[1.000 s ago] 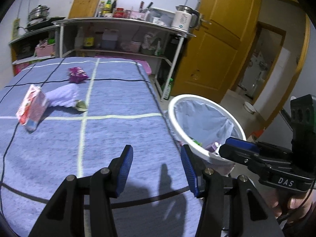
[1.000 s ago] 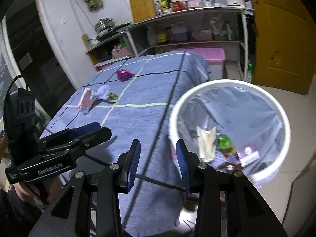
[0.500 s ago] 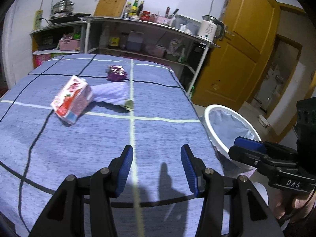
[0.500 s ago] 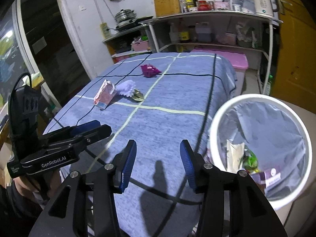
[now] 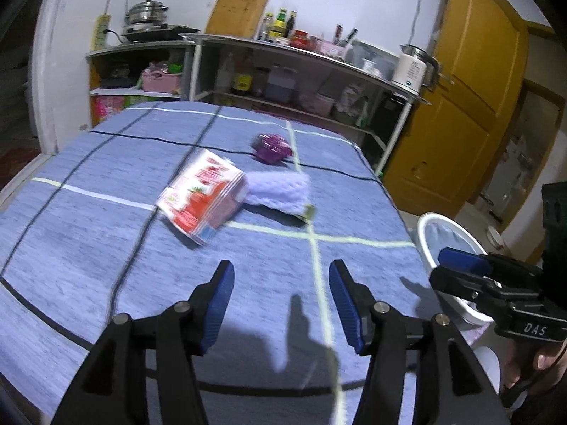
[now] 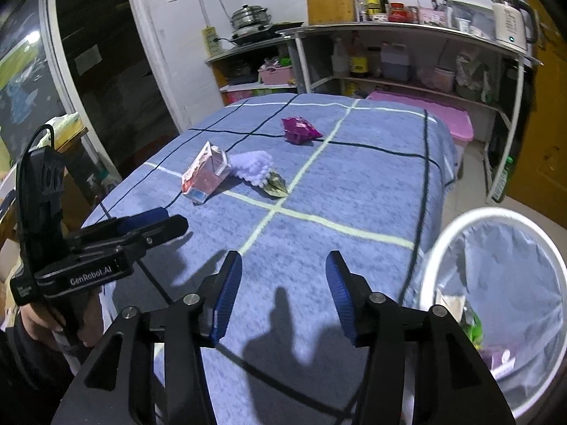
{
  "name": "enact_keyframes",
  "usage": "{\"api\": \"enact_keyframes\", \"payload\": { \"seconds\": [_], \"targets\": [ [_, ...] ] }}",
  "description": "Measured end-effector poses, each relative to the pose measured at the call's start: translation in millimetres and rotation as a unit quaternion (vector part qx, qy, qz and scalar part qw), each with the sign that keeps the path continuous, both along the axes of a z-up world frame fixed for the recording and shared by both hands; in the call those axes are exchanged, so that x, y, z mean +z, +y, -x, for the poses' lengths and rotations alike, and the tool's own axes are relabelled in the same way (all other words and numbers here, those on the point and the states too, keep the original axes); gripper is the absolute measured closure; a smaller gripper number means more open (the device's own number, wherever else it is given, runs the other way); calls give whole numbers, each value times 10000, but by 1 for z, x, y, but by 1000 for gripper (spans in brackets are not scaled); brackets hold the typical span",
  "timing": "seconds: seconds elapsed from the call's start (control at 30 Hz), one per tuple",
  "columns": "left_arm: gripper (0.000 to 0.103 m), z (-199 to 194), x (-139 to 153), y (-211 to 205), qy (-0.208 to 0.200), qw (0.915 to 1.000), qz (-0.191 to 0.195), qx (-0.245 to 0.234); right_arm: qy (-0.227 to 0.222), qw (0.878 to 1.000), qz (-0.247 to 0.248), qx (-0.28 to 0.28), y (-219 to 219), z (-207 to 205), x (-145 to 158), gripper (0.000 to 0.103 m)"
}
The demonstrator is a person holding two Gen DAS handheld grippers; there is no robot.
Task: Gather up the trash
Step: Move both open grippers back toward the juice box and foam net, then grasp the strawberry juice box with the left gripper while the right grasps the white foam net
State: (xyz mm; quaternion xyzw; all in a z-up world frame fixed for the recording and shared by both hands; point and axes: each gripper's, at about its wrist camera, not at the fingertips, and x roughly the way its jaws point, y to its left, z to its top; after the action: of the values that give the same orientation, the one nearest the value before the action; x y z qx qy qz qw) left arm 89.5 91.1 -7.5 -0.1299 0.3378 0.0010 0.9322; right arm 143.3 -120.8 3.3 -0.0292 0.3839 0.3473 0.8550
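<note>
**Desk editor:** What does the next reach hinge on?

**Photographer:** The red-and-white carton (image 5: 202, 196). It lies tipped on its side on the blue checked desk (image 5: 88, 248), ahead of the left gripper (image 5: 280, 302) and off to that gripper's left. Its long axis runs diagonally, near end pointing toward the desk's front left. In the right wrist view the same carton (image 6: 205, 173) sits further off, so I'd judge the left gripper the nearer one.

**Desk editor:** And the gripper jaws?

**Photographer:** Both released. The left has just been opening and nothing is between its pads. The right gripper (image 6: 283, 297) has also just been opening, empty too.

**Desk editor:** What else is around the carton?

**Photographer:** Touching its right side, a pale lilac fuzzy cloth (image 5: 278, 193). A green-gold wrapper (image 6: 274, 184) pokes out from that cloth's far right edge. Beyond the carton, apart from it, a crumpled purple wrapper (image 5: 271, 148). Well to the carton's right, off the desk edge, the white bin (image 6: 496, 283) with a bag liner, a few scraps already inside.

**Desk editor:** The carton's look?

**Photographer:** Boxy, strawberry print, slightly blurred.
</note>
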Motion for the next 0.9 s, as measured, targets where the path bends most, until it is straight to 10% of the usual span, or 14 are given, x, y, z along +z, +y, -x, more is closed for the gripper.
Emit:
{"api": "enact_keyframes", "payload": {
  "seconds": [0.9],
  "targets": [
    [27,-69,-17,63,273,9985,-438,-189,-107,9974,425,564,96,-88,-13,49]
  ]
}}
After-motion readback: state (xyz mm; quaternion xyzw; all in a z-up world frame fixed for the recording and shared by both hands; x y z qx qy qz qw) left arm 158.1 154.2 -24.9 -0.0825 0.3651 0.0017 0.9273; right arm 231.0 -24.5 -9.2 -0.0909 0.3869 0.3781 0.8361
